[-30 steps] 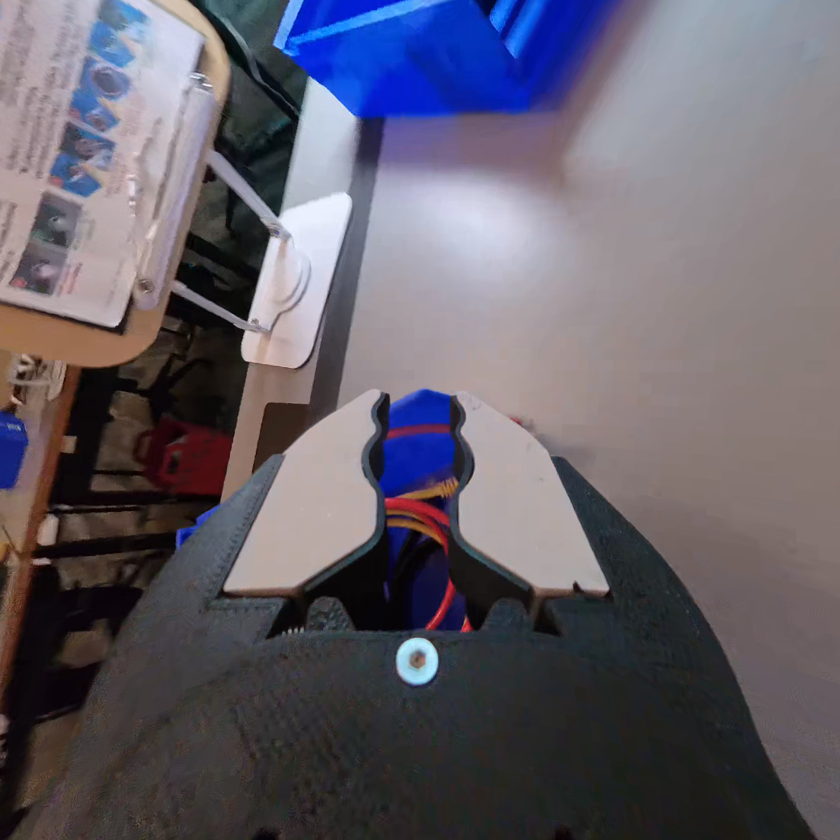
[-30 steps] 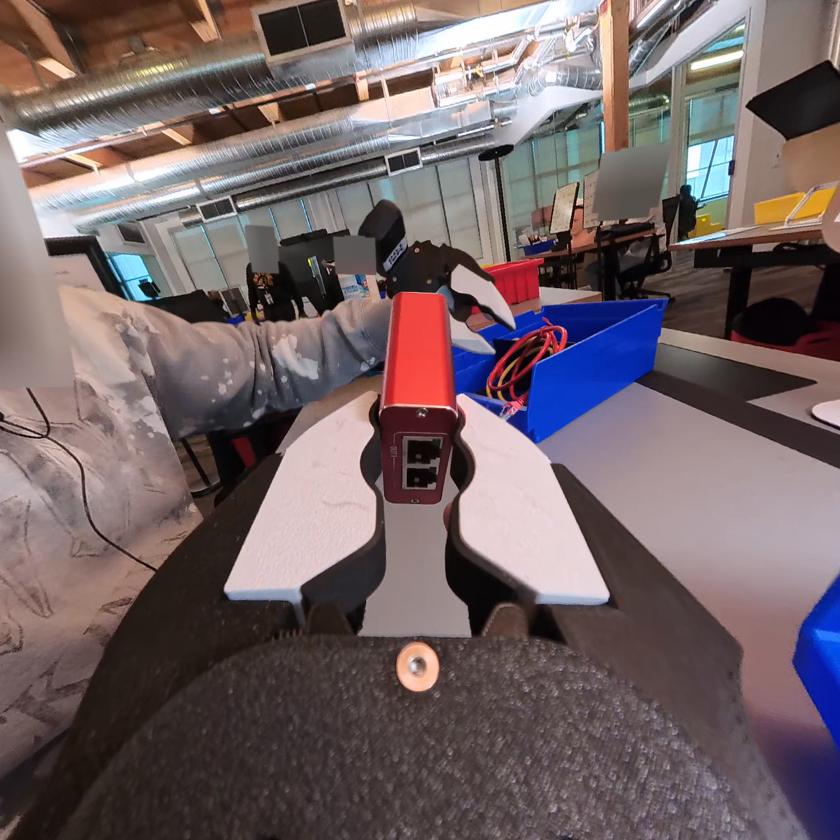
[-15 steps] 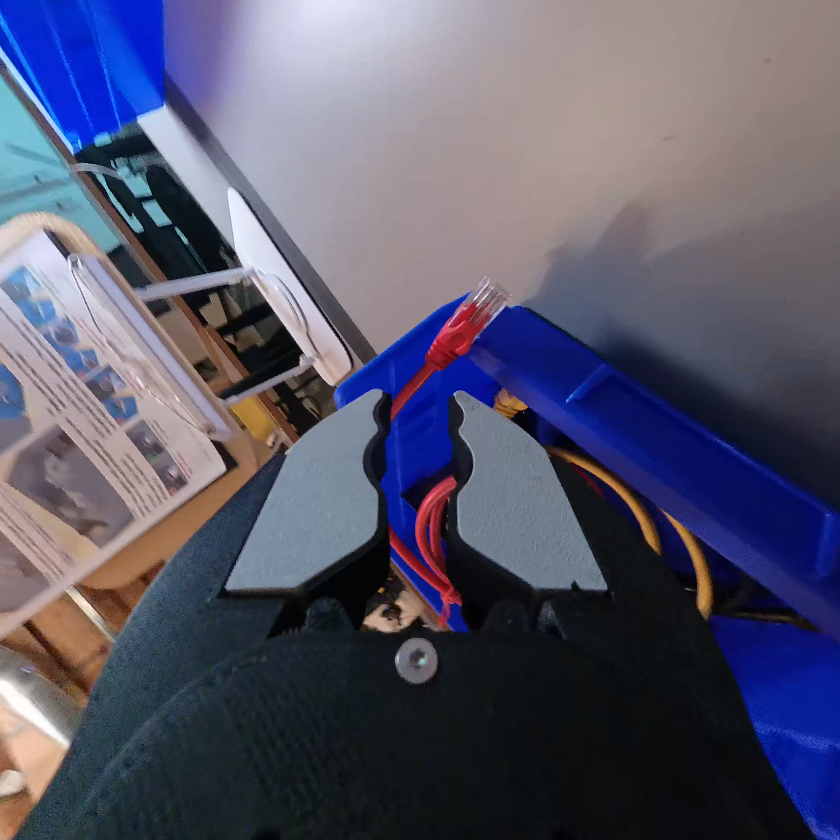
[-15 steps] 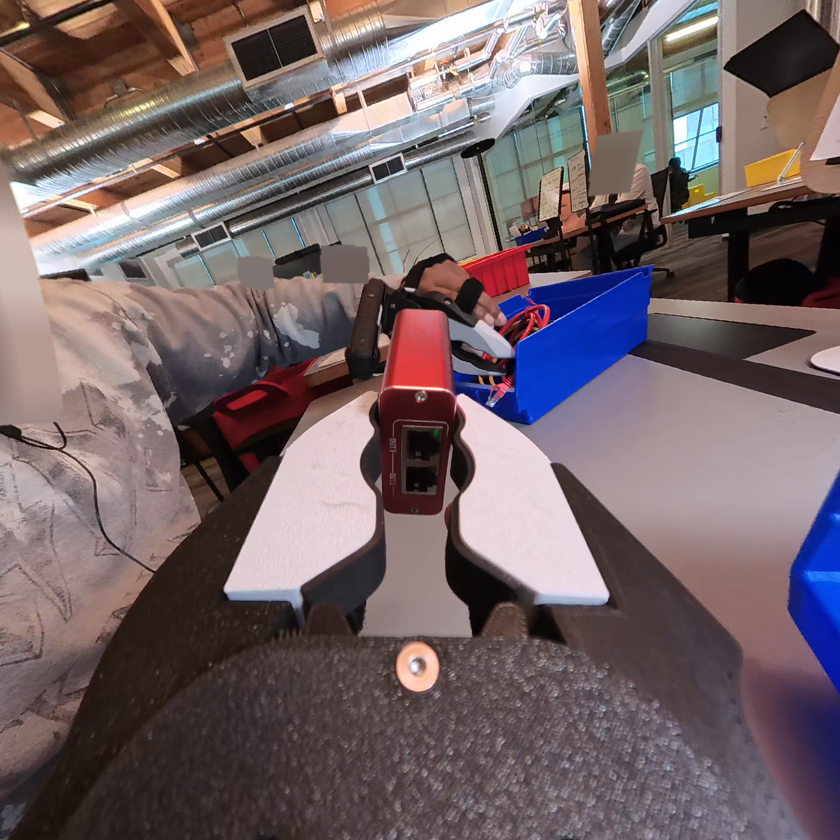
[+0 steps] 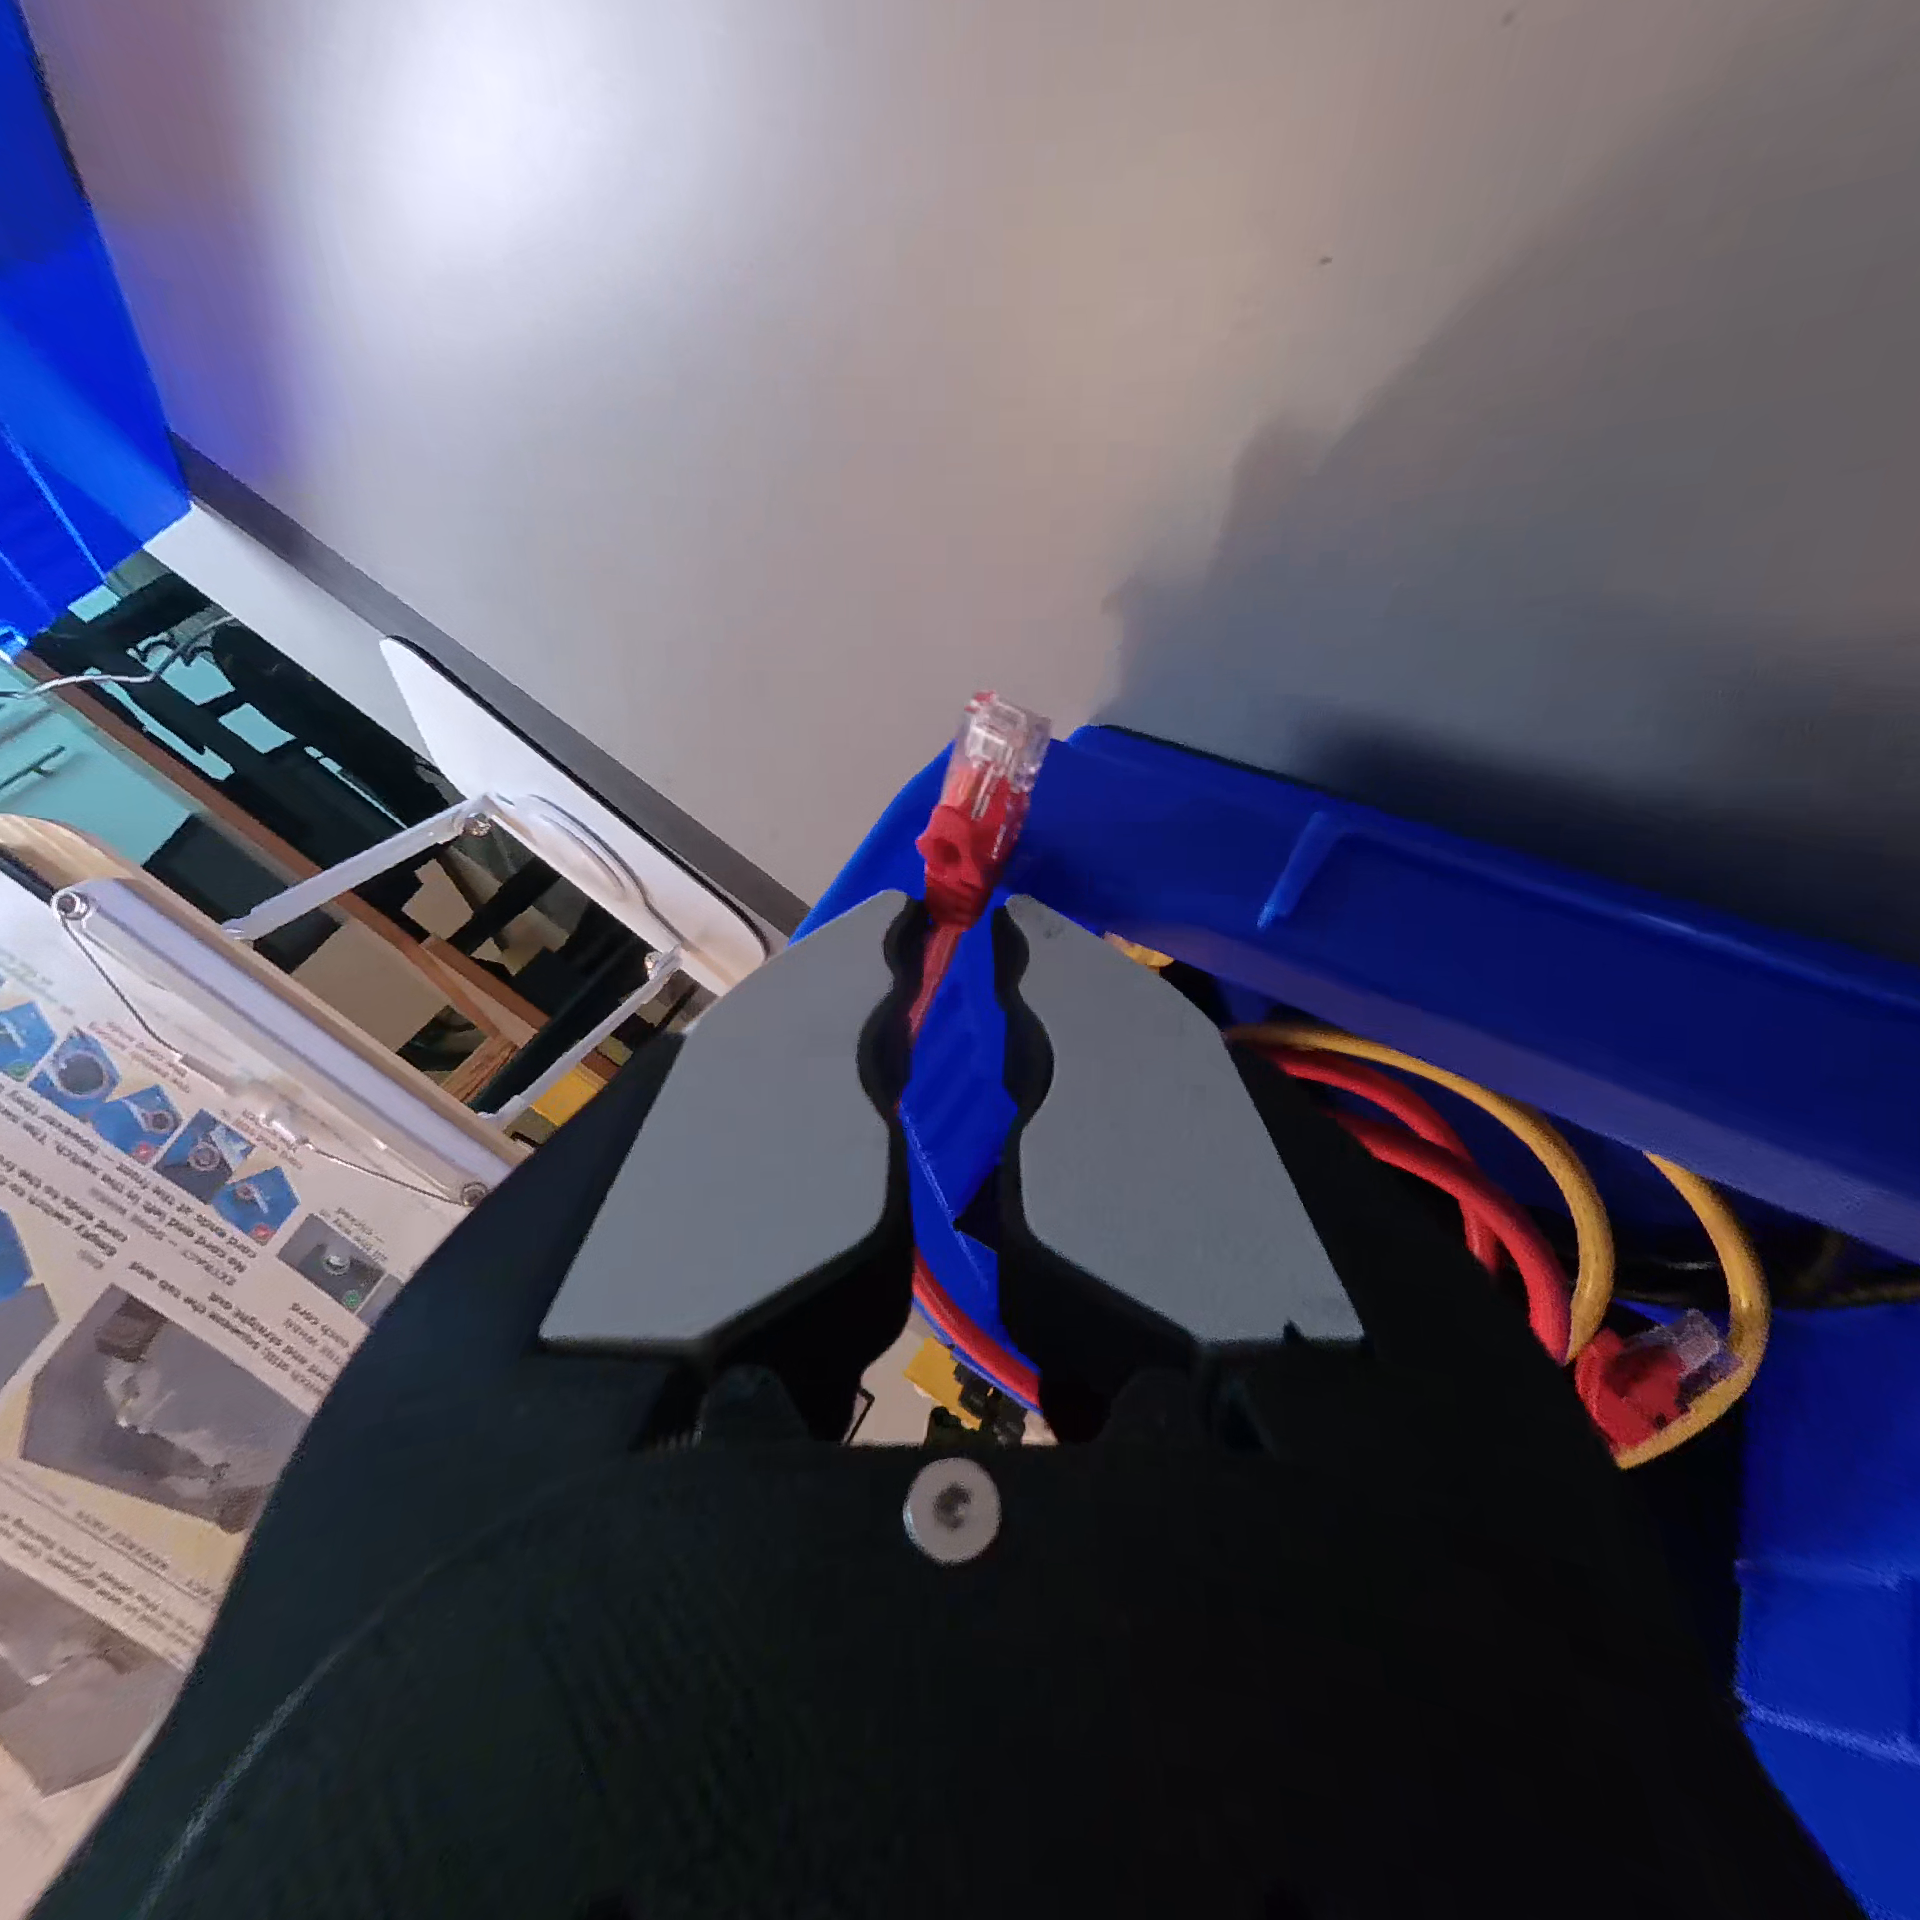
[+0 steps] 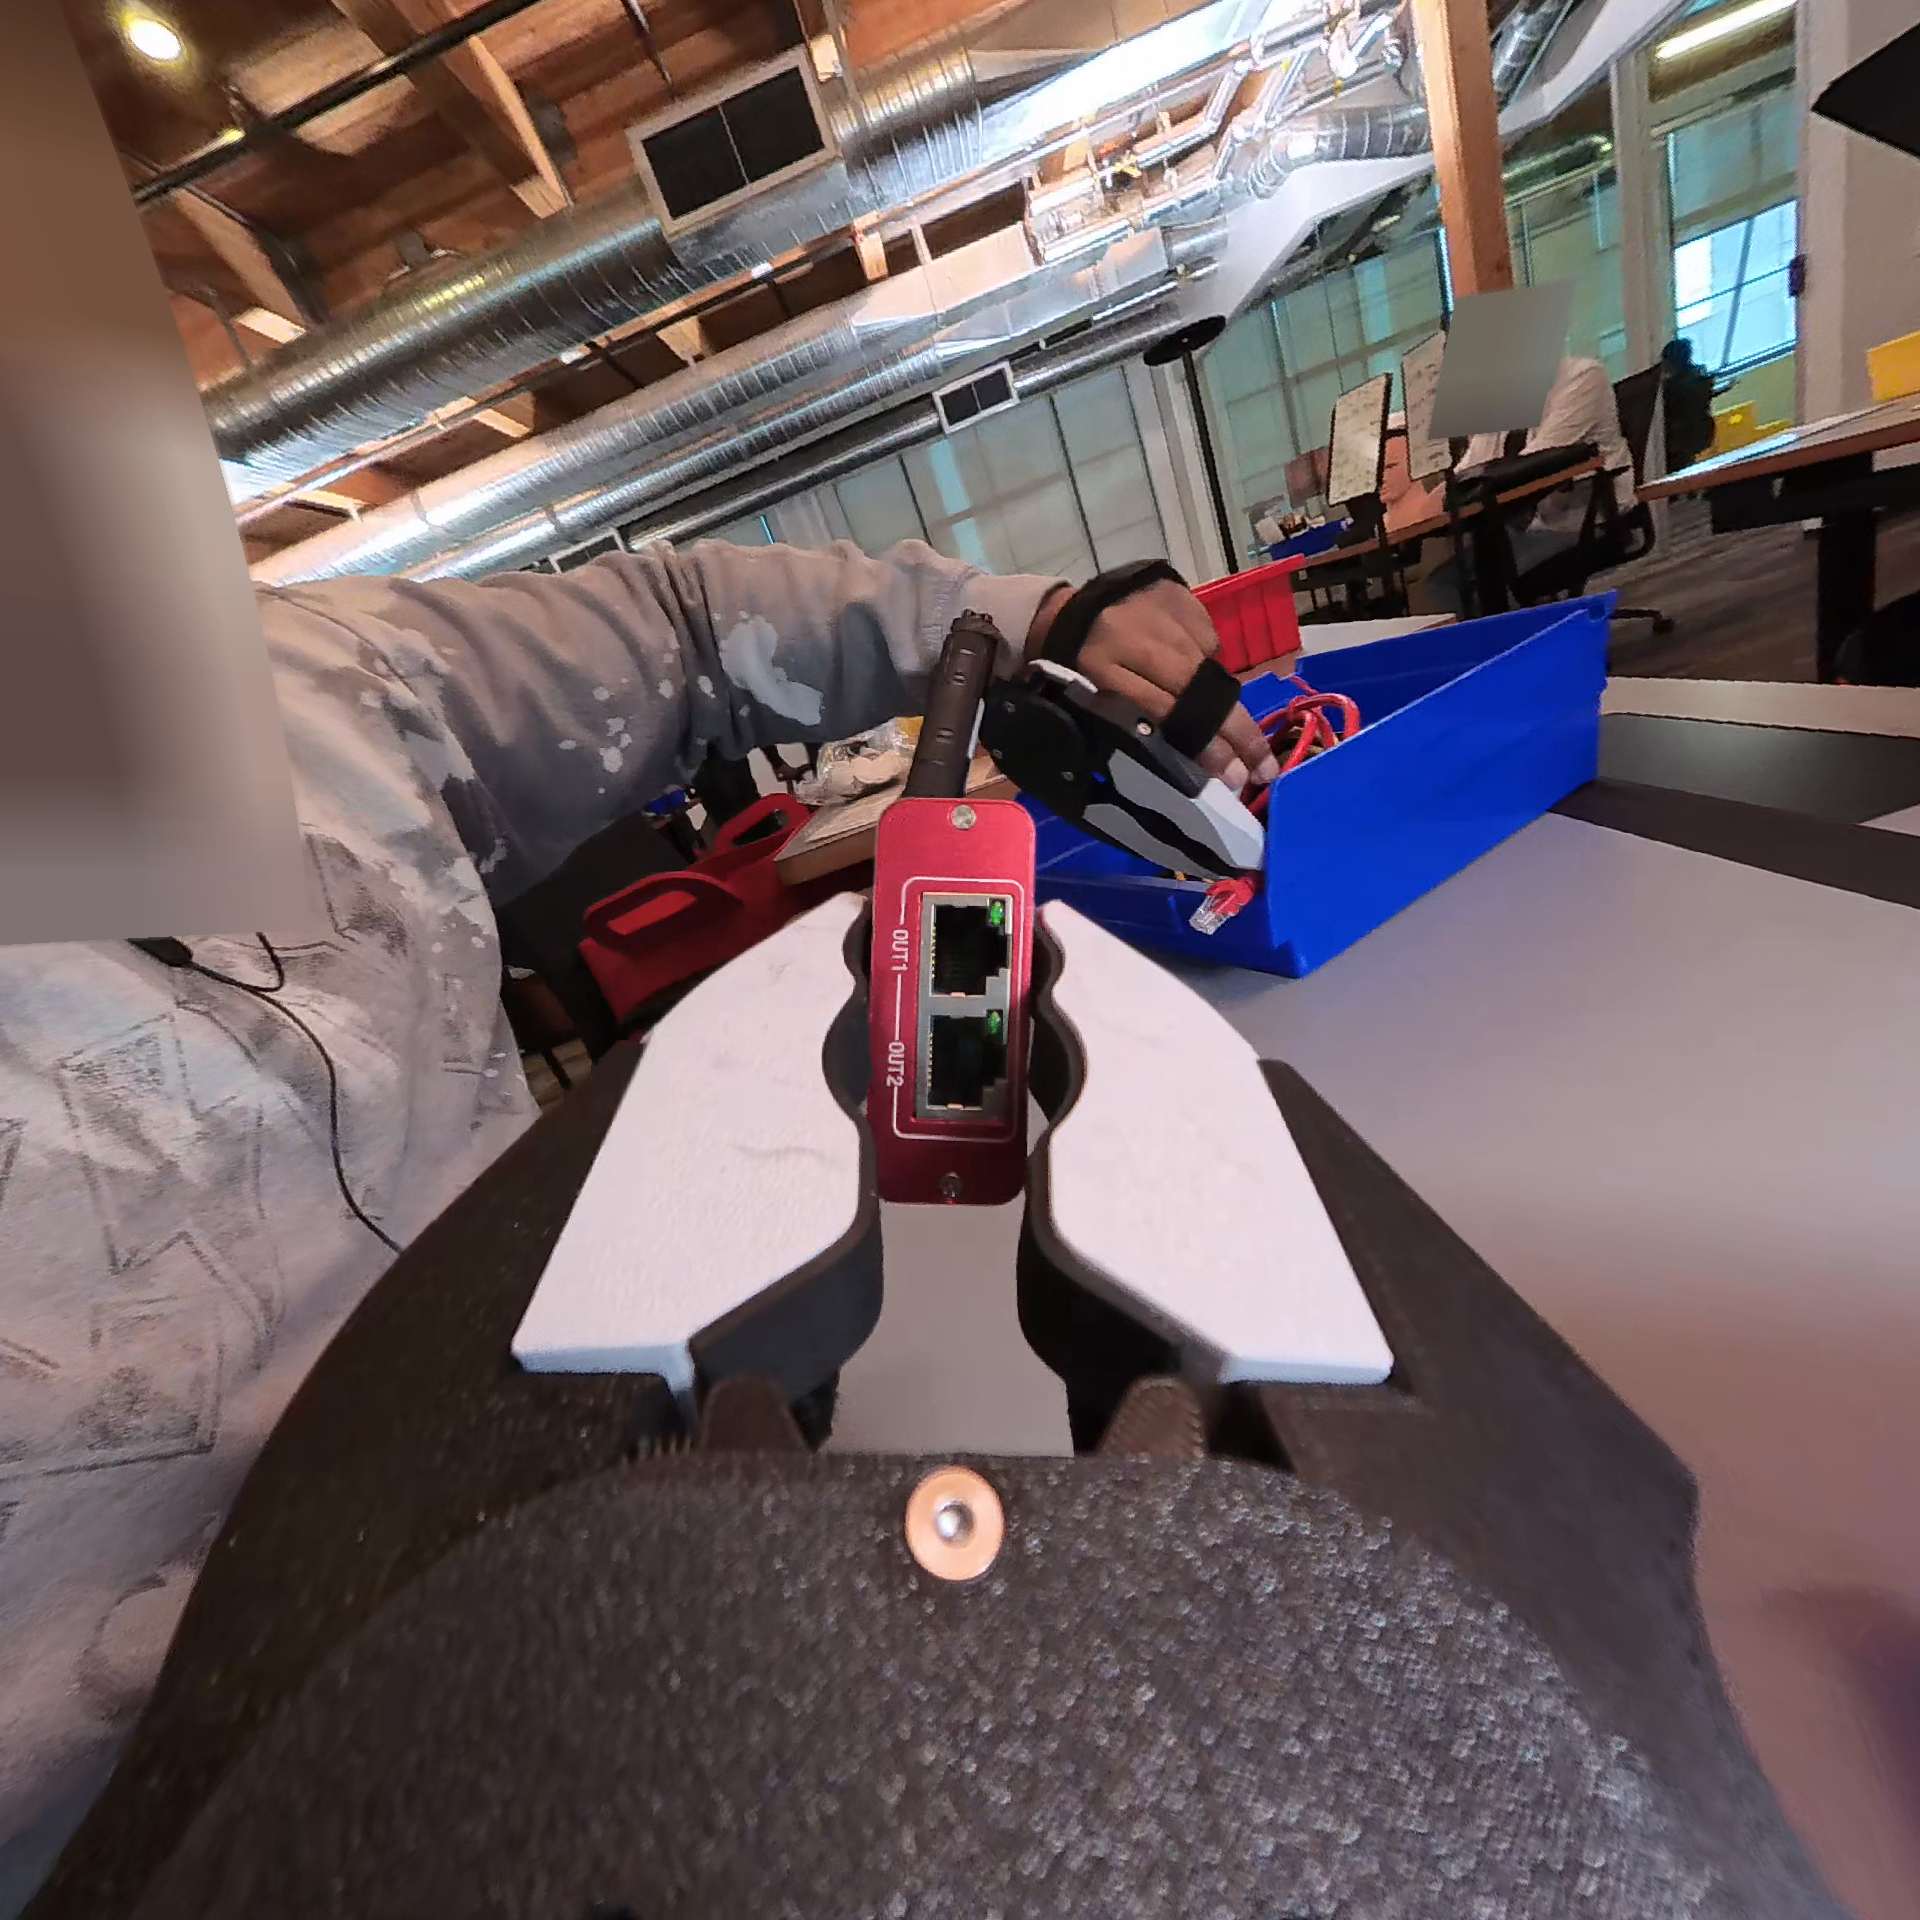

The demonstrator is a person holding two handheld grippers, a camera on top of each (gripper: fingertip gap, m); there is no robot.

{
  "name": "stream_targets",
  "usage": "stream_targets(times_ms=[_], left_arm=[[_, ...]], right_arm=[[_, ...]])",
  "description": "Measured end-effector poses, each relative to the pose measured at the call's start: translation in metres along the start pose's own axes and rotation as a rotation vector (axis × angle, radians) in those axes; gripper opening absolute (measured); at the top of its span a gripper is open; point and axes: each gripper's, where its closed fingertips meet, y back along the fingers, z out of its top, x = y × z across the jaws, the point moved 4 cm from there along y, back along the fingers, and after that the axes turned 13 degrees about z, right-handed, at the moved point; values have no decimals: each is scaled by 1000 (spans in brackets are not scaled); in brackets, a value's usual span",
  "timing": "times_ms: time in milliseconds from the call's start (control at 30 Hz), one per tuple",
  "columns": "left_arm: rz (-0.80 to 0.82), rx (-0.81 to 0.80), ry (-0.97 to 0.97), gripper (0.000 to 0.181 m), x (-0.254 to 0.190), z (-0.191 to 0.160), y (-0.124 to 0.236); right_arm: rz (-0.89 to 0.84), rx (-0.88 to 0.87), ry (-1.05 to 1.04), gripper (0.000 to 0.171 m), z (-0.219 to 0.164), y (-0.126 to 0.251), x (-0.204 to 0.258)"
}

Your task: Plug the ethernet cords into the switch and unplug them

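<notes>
My left gripper (image 5: 951, 914) reaches into a blue bin (image 5: 1455, 935) and is closed on a red ethernet cord (image 5: 982, 790) just behind its clear plug, which sticks out past the fingertips over the bin's rim. More red and yellow cords (image 5: 1590, 1226) are coiled in the bin. In the right wrist view, the left gripper (image 6: 1236, 842) shows at the bin (image 6: 1434, 810), with the red plug (image 6: 1221, 902) at its tip. My right gripper (image 6: 951, 914) is shut on a red switch (image 6: 954, 997), held above the grey table (image 6: 1558, 1091), its two empty ports facing the camera.
A stand with a printed sheet (image 5: 156, 1195) and a white base (image 5: 540, 769) sits at the table's edge. Another blue bin (image 5: 62, 364) is at the far corner. A red bin (image 6: 1252, 623) and a red bag (image 6: 707, 914) lie beyond the person's sleeve (image 6: 623, 675).
My left gripper swung down into the blue bin and closed on the red cord near its plug. My right gripper tilted the switch, so its port face now points at the camera.
</notes>
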Motion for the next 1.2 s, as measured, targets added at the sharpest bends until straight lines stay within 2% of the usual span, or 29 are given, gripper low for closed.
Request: stream_targets(times_ms=[233, 433, 533, 767, 900, 967, 1067, 1200], left_arm=[[-47, 45, 175, 11, 3, 0, 3], [-71, 4, 546, 11, 38, -7, 35], [2, 10, 719, 12, 65, -30, 58], [263, 98, 1041, 9, 104, -113, 125], [359, 10, 1207, 9, 126, -131, 171], [350, -96, 1267, 9, 139, -119, 188], [166, -281, 1342, 8, 148, -76, 189], [-115, -457, 1396, 5, 133, 7, 142]], right_arm=[[-7, -13, -17, 26, -1, -1, -2], [-10, -41, -15, 26, 4, 2, -1], [-14, -54, -10, 26, 7, 4, 0], [-7, -122, 10, 26, 21, 10, 5], [3, -157, 16, 26, 28, 13, 8], [12, -170, 15, 26, 30, 13, 9], [31, -193, -1, 26, 31, 11, 11], [79, -233, -41, 26, 32, 9, 13]])
